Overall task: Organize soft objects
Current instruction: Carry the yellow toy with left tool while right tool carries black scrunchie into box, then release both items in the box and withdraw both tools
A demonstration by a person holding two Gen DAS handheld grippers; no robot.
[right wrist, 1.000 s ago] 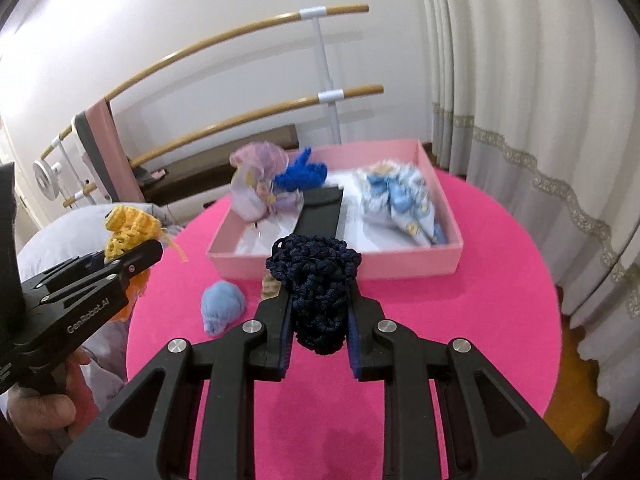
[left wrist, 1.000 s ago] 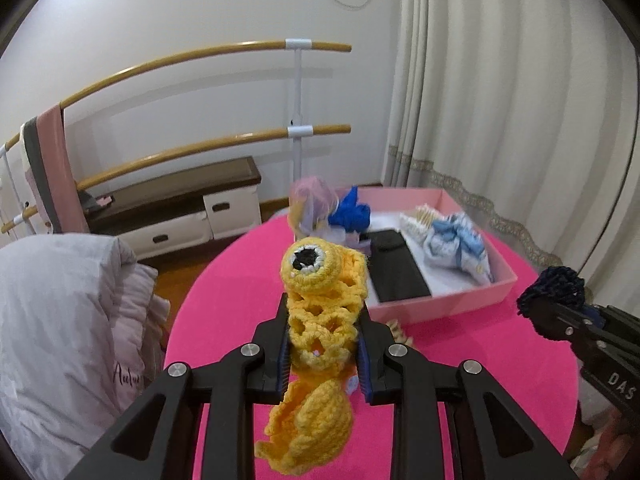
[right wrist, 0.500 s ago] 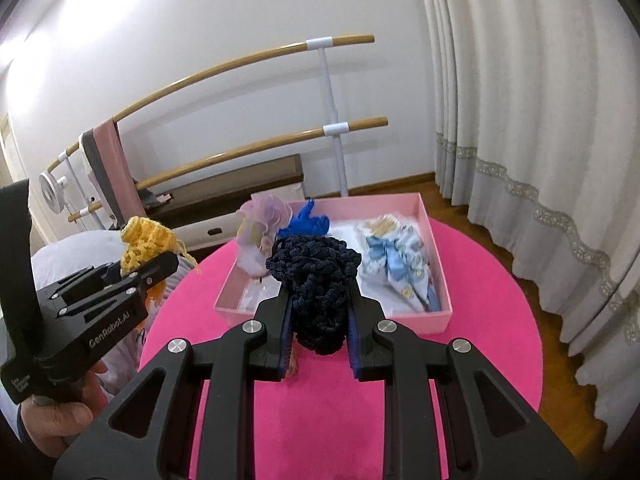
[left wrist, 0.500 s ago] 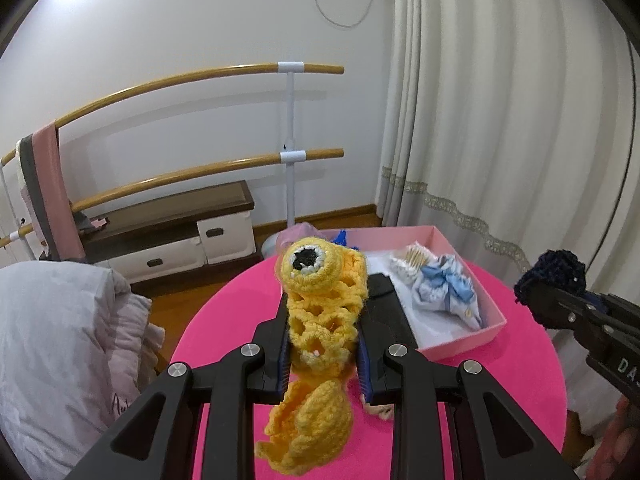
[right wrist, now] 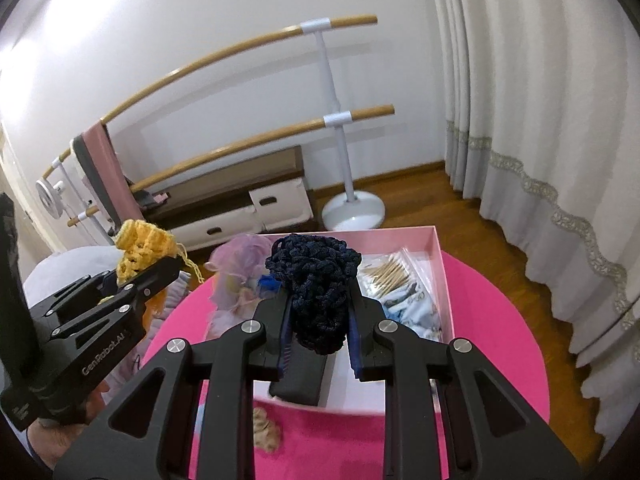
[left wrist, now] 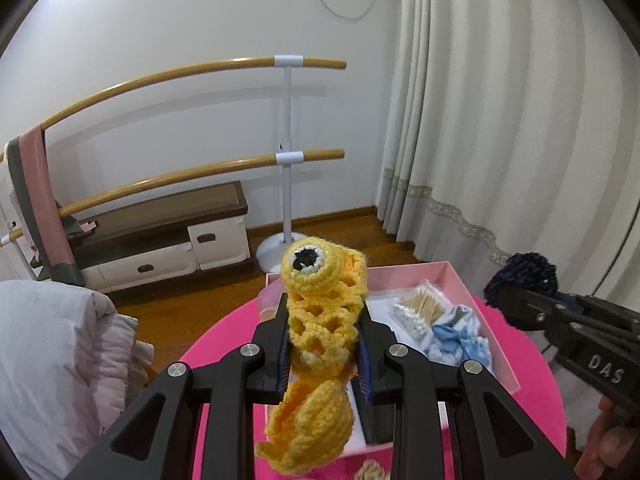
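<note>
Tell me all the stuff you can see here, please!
Yellow crochet toy: one, yellow, clamped in the left gripper.
Navy crochet piece: one, dark blue, clamped in the right gripper.
Box: one, pink, on the table.
Table: one, bright pink, round.
Cotton swabs: one pack, tan sticks, in the box.
Black pouch: one, black, in the box.
Blue-and-white cloth: one, in the box.
Beige knit piece: one, on the table by the box.
Ballet barre: one, wood and white, by the wall.
Curtain: cream, at right.
Left gripper: black.
Right gripper: black.
</note>
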